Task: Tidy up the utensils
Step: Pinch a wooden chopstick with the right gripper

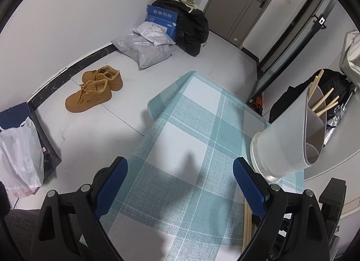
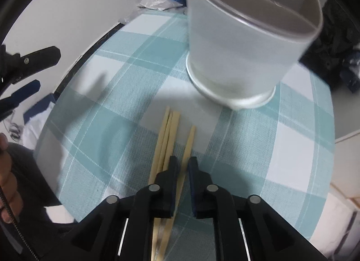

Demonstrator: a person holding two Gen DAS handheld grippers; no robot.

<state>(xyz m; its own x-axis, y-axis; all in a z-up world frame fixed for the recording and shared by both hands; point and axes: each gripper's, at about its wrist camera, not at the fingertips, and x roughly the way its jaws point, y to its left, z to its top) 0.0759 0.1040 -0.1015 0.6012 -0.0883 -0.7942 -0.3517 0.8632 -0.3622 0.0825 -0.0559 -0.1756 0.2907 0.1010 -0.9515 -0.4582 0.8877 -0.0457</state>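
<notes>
Right wrist view: the right tongs [image 2: 181,166] sit low over the checked counter [image 2: 292,159], narrowed around one chopstick [image 2: 187,146] — three more chopsticks [image 2: 167,135] lie just beside it, near the white holder [image 2: 236,58]. Left tongs [image 1: 180,184] hang wide, holding nothing.

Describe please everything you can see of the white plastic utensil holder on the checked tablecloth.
The white, frosted plastic utensil holder is a round, slightly tapered cup on a wider pale base ring. Inner walls divide it into compartments. It stands upright on the teal and white checked tablecloth, near its edge. Several pale wooden chopsticks lean in one compartment; the others look empty. Neither gripper touches it.
</notes>
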